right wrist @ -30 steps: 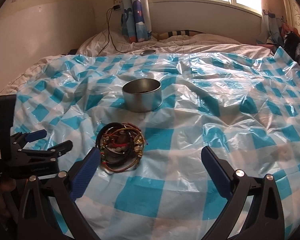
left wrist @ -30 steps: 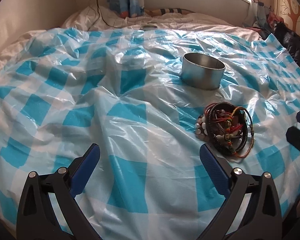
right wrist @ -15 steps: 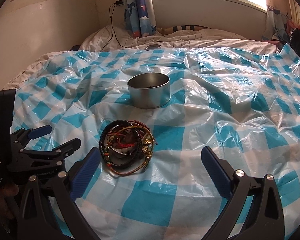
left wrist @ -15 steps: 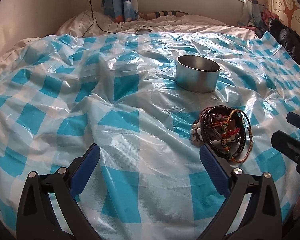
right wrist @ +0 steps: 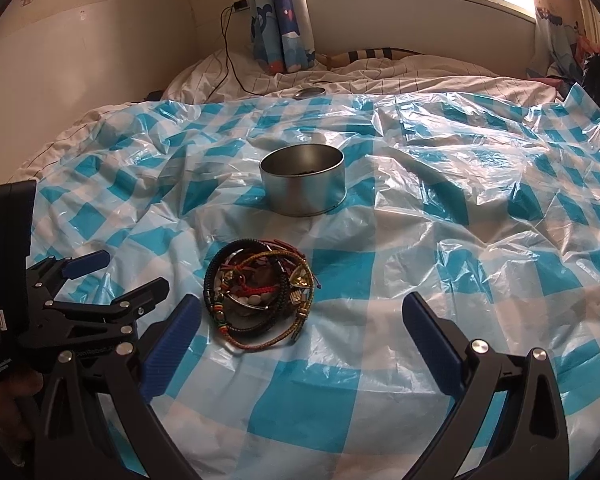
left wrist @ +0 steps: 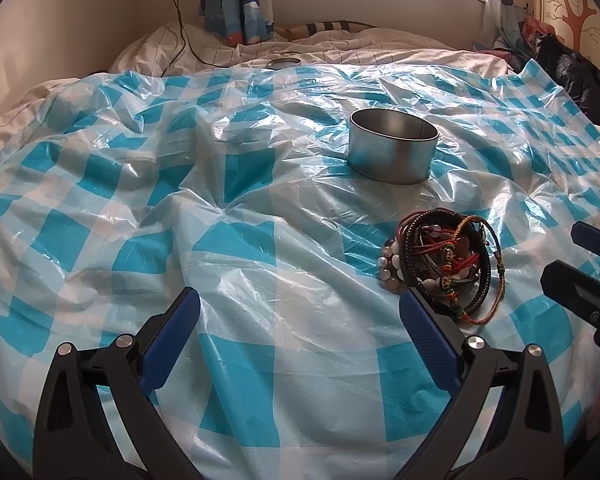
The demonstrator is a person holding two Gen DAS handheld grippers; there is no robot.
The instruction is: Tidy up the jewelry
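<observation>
A pile of tangled bracelets (left wrist: 446,262) of braided cord and beads lies on the blue-and-white checked plastic sheet (left wrist: 236,240); it also shows in the right wrist view (right wrist: 260,294). A round metal tin (left wrist: 392,150), open at the top, stands behind the pile, and shows in the right wrist view (right wrist: 303,184) too. My left gripper (left wrist: 300,328) is open and empty, left of the pile and just in front of it. My right gripper (right wrist: 300,332) is open and empty, with the pile just ahead of its left finger. Each gripper shows in the other's view, the left (right wrist: 96,280) and the right (left wrist: 580,256).
The sheet covers a soft, wrinkled bed. A small round lid (right wrist: 310,92) lies at the sheet's far edge. A black cable (right wrist: 230,60) runs down from a wall socket. Curtains (right wrist: 282,20) hang at the back. Dark clothing (left wrist: 568,72) lies at the far right.
Both wrist views have tilted up and pulled back slightly, showing more of the wall and window. The bracelets and tin have not moved. Both grippers stay open.
</observation>
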